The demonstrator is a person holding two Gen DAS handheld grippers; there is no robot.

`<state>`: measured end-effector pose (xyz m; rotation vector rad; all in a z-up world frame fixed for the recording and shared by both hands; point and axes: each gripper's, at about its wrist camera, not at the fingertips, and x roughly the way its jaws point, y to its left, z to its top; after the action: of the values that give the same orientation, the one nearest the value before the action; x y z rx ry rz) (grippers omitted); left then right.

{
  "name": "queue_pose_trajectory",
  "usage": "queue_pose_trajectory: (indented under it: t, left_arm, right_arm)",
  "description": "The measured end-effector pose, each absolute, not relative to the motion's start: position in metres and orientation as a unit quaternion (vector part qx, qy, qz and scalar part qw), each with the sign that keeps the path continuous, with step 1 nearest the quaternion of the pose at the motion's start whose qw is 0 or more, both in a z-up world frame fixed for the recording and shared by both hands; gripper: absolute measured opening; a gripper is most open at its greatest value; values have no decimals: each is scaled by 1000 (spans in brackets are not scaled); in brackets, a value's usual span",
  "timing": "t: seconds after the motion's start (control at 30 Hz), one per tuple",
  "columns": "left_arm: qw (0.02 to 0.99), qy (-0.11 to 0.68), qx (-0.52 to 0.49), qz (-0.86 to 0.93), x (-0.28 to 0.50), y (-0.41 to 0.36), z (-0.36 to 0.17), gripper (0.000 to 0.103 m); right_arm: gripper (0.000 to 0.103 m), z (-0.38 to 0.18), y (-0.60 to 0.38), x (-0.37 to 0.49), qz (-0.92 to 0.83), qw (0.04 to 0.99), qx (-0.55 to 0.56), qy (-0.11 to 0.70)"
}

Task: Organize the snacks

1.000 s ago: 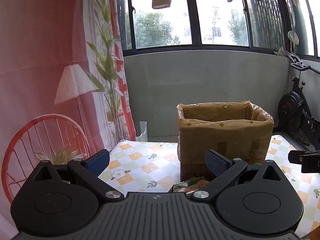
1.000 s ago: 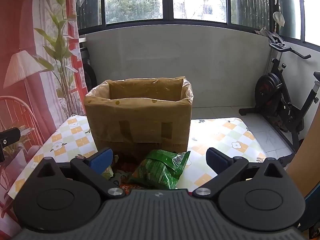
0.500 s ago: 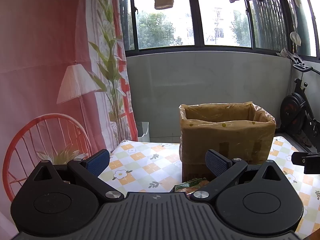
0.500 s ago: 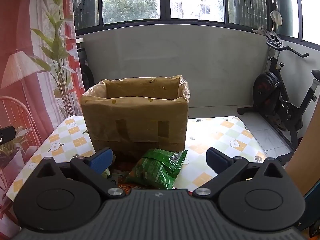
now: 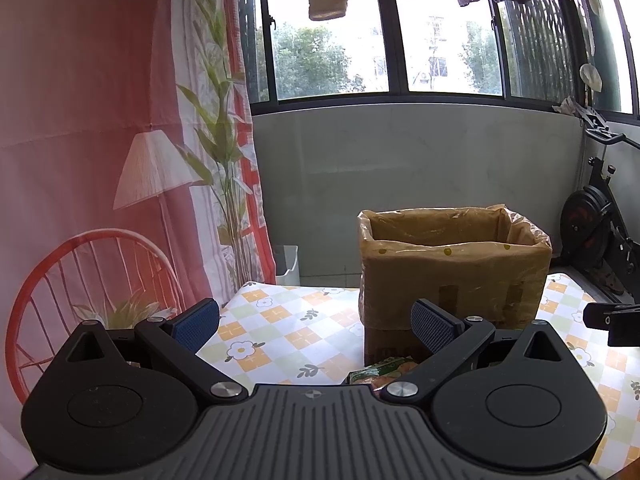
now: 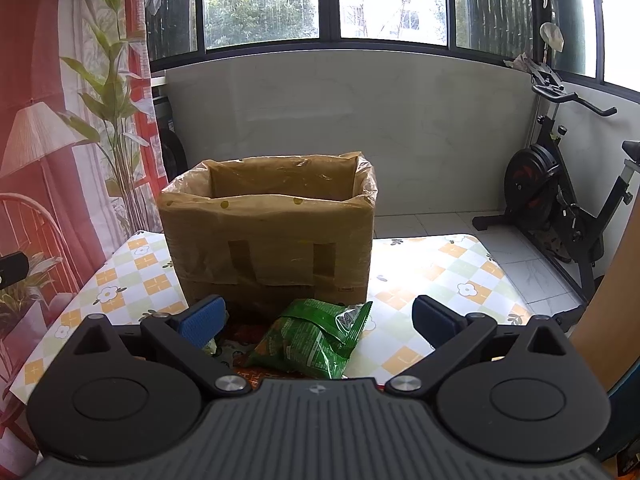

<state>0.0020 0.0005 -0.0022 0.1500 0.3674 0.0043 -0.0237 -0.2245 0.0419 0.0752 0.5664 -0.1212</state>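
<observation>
Okay, your left gripper (image 5: 316,325) fingers spread, empty | your right gripper (image 6: 318,320) spread, empty, over the green snack bag (image 6: 312,340) | bag lies on the checkered table (image 6: 448,264), just near of the lined cardboard box (image 6: 268,236) | exercise bike (image 6: 560,196) far right

The box (image 6: 272,240) interior and snacks (image 6: 240,336) behind the fingers (image 6: 202,320) are hidden.

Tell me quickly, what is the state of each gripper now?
Left gripper: open, holding nothing.
Right gripper: open, holding nothing; green snack bag lies on the table beyond it.
</observation>
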Motion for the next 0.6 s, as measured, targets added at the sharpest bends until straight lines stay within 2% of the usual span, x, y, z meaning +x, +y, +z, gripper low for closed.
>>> queue_pose_trajectory:
  t: [0.6]
  left_arm:
    - [981, 181, 70, 5, 1, 0, -2, 103]
  right_arm:
    - [101, 42, -224, -22, -58, 958, 36, 280]
